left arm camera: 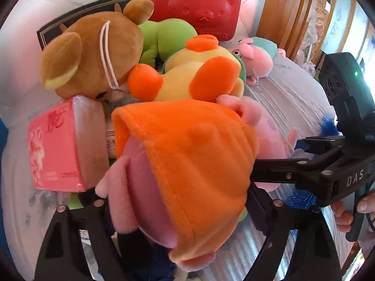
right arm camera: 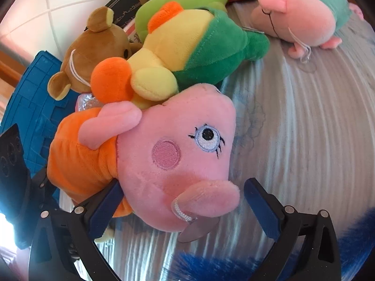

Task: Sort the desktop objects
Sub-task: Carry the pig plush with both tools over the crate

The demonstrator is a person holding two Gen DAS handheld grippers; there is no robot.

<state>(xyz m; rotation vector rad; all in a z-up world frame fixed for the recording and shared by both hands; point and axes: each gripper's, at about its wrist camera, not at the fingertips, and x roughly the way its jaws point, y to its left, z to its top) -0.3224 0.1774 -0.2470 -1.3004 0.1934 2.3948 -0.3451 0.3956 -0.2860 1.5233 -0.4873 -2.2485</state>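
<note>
The striped pale surface (right arm camera: 293, 121) carries a heap of soft toys. Largest and nearest is the pink pig plush in an orange dress (left arm camera: 192, 164), lying on its side with its head to the right. The left hand-held gripper (left arm camera: 178, 210) has its 2 fingers either side of the dress; whether they press on it I cannot tell. The right hand-held gripper (right arm camera: 185, 208) stands with its jaws spread either side of the pig's snout, the left pad against the cheek, the right pad clear of it.

Just beyond the pig lies the yellow plush with orange patches (left arm camera: 194, 75), touching it. To its left sits the brown bear plush (left arm camera: 93, 56), leaning over a pink tissue pack (left arm camera: 63, 147). A green plush (left arm camera: 164, 37) is wedged between the bear and the red bear-face case (left arm camera: 201, 4) at the far edge. Smallest, at far right and apart, lies a pink pig in a teal top (right arm camera: 304, 16).
</note>
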